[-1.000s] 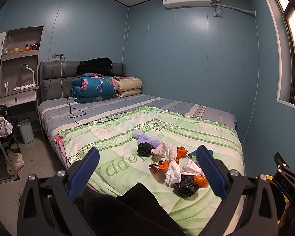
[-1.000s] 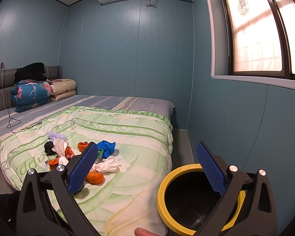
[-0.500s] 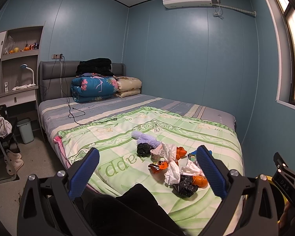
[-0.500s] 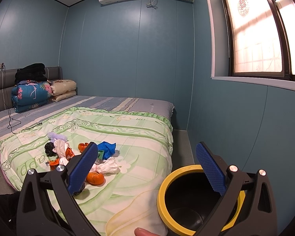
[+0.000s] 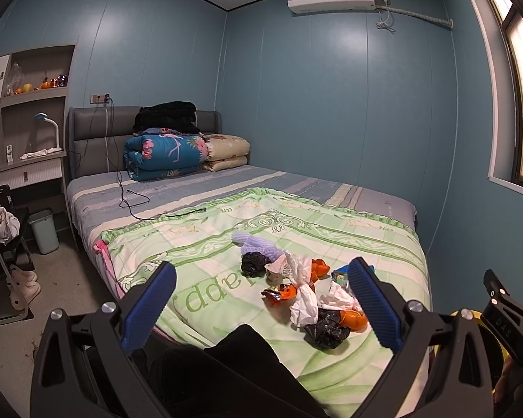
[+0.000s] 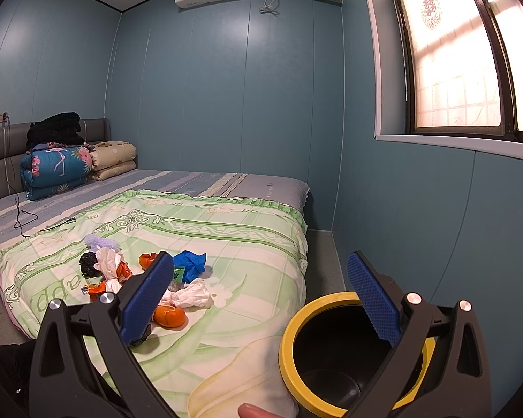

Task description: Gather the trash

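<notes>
Trash [image 5: 307, 291] lay in a loose heap on the green quilt [image 5: 226, 230] of the bed [image 6: 226, 181], toward its foot edge and nearer the window-side edge than the shelf-side one. The heap held white crumpled tissue [image 6: 191, 294], orange peel [image 6: 169, 315], a black bag [image 5: 326, 325], a blue crumpled piece [image 6: 190, 264], a purple ruffled piece [image 5: 254, 242] and an orange wrapper [image 5: 279, 292], most of them touching one another.

The left gripper [image 5: 261, 308] hung over the foot edge of the bed, its jaws spread wide with nothing between them, facing the heap. The right gripper [image 6: 259, 297] hung beside the foot corner on the window side, its jaws likewise spread wide and holding nothing. A yellow-rimmed bin [image 6: 289, 320] stood on the floor just beside that corner, its black inside showing under the right jaw.
</notes>
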Action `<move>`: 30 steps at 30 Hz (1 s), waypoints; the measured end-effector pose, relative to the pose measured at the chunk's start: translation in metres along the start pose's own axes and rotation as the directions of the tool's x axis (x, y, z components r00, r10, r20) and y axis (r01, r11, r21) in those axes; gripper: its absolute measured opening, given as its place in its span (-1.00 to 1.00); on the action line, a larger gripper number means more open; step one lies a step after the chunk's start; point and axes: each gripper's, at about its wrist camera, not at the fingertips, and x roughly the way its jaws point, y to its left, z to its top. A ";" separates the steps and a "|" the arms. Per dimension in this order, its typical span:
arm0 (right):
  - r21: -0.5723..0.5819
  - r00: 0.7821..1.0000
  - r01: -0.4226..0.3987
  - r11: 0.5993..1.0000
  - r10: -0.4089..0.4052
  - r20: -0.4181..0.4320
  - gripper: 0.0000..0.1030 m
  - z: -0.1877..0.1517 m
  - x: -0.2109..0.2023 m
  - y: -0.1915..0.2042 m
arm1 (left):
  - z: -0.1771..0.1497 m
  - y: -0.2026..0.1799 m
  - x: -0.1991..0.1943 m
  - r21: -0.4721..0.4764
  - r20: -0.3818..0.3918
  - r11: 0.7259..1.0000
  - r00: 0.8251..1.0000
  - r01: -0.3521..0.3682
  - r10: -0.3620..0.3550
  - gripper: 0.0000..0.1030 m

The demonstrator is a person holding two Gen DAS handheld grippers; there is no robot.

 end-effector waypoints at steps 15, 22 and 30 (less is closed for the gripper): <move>0.017 1.000 -0.013 1.000 0.013 -0.013 0.85 0.000 0.006 -0.002 | 0.002 0.009 0.015 -0.037 -0.044 0.999 0.999 -0.028 0.026 0.85; 0.071 0.994 -0.092 0.993 0.096 -0.047 0.85 -0.008 0.030 -0.007 | -0.007 0.027 0.047 -0.014 -0.108 0.998 0.992 -0.069 0.067 0.85; 0.095 0.982 -0.168 0.981 0.175 -0.073 0.85 -0.023 0.064 -0.006 | -0.017 0.046 0.102 0.098 -0.164 0.993 0.984 -0.059 0.075 0.85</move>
